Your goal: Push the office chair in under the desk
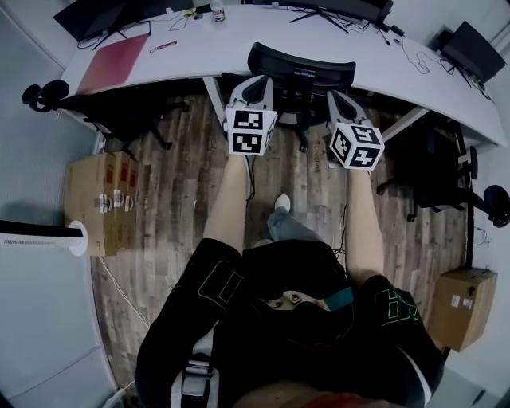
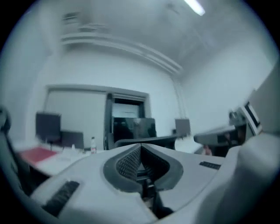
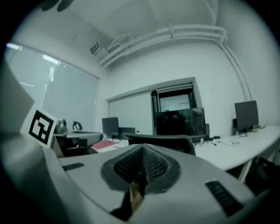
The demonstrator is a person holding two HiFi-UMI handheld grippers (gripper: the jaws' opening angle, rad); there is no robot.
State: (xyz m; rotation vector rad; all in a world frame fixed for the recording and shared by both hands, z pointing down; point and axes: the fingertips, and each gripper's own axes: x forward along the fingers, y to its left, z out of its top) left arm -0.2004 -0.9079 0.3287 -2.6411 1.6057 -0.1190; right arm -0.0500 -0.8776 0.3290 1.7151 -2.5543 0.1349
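I held left hand-held gripper point(image 1: 253, 86) and right hand-held gripper point(image 1: 341, 100) pressed together, empty, behind office chair point(image 1: 301, 64): blunt pushers toward desk point(image 1: 263, 36).

On the desk point(image 1: 239, 49), three monitors point(image 1: 94, 17) point(image 1: 335, 6) point(image 1: 470, 49) and one bottle point(image 1: 217, 13) are standing and one folder point(image 1: 111, 64) is lying. At least three chairs point(image 1: 301, 68) point(image 1: 119, 115) point(image 1: 442, 167) are sitting along it, and two boxes point(image 1: 100, 203) point(image 1: 462, 307) are resting beside it.

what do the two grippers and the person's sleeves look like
Both the left gripper and right gripper are pale grey shells with dark mesh-textured pads. Each carries a white cube with black square markers. The person wears black short sleeves with green outlines.
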